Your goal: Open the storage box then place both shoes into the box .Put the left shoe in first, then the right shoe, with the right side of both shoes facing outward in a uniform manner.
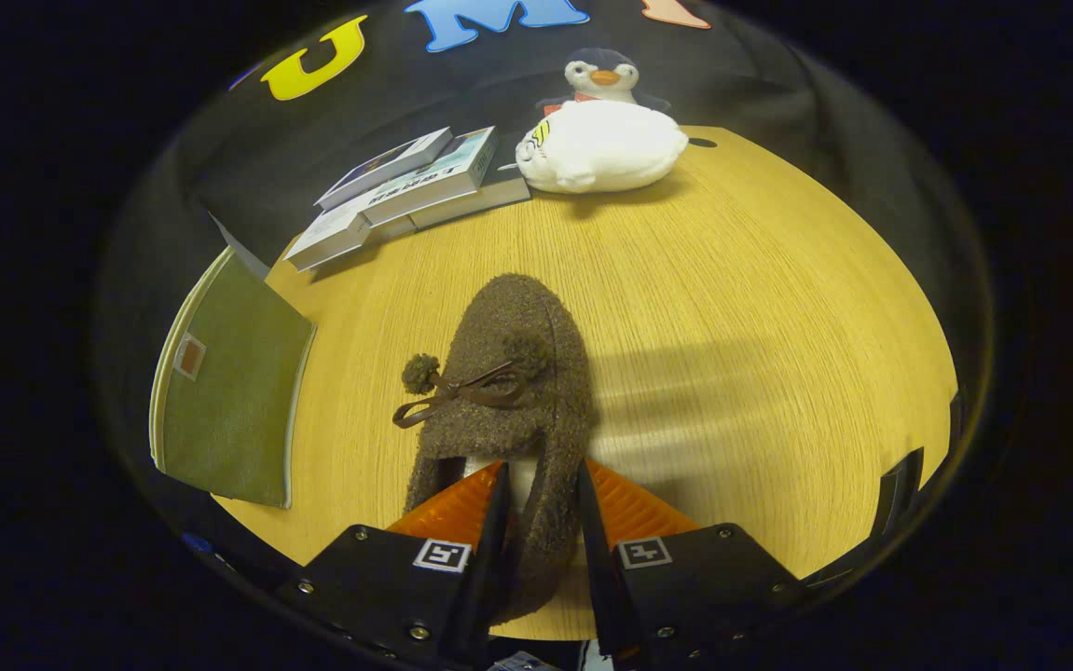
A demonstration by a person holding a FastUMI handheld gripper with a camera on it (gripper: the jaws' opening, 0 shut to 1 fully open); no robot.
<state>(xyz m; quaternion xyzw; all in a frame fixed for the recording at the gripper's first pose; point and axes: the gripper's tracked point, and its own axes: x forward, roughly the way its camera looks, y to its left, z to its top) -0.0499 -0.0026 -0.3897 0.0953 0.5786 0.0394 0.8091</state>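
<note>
A brown fuzzy shoe (517,373) with a thin bow and pompoms lies on the wooden table (741,308), toe pointing away from me. My gripper (541,480) holds its heel end: one finger sits inside the shoe's opening, the other outside the right side wall, and both press on that wall. The shoe's heel reaches back between the fingers. To the left of the shoe stands the green storage box (233,387), its flat green face with a small label turned up toward me; whether its lid is open I cannot tell.
A stack of books (410,186) lies at the far side of the table. Beside them rests a white plush toy (601,147), with a penguin toy (603,73) behind it. Bare wood spreads to the right of the shoe.
</note>
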